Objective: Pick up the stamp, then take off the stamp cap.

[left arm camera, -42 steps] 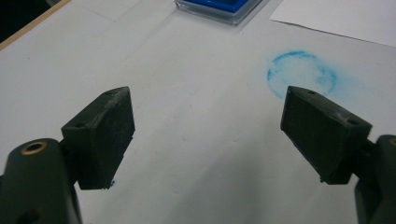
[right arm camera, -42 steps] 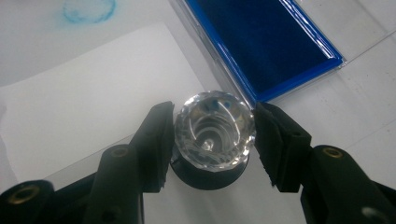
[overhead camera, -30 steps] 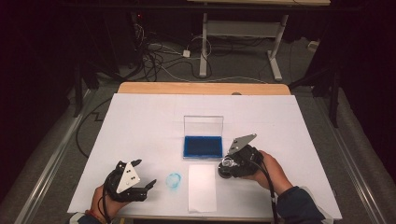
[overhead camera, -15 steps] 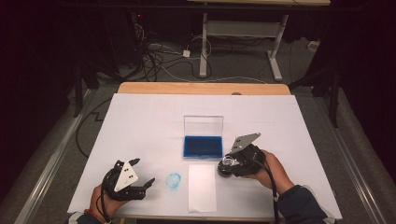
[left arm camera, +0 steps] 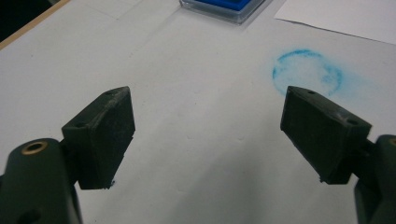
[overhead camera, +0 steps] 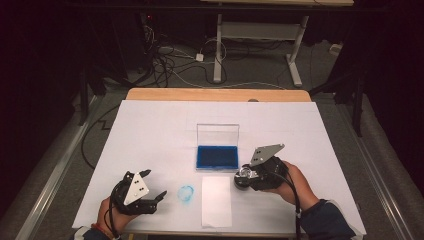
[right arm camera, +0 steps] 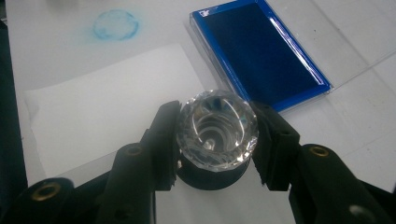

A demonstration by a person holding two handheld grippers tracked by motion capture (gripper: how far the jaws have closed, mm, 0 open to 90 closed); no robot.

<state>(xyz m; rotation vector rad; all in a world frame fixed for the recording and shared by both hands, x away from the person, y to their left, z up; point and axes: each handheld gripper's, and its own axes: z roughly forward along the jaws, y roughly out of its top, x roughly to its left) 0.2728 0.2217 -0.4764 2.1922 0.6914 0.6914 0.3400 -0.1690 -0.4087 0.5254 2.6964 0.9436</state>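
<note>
Right gripper (right arm camera: pixel 217 140) clamps a crystal-topped stamp (right arm camera: pixel 217 130) beside the blue ink pad (right arm camera: pixel 261 51).
Left gripper (left arm camera: pixel 208 135) rests open on the bench (overhead camera: pixel 150 130), near a blue ring mark (left arm camera: pixel 306 72).

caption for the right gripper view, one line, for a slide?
Right gripper clamped on a clear-topped stamp above a white paper sheet, open blue ink pad beyond.
</note>
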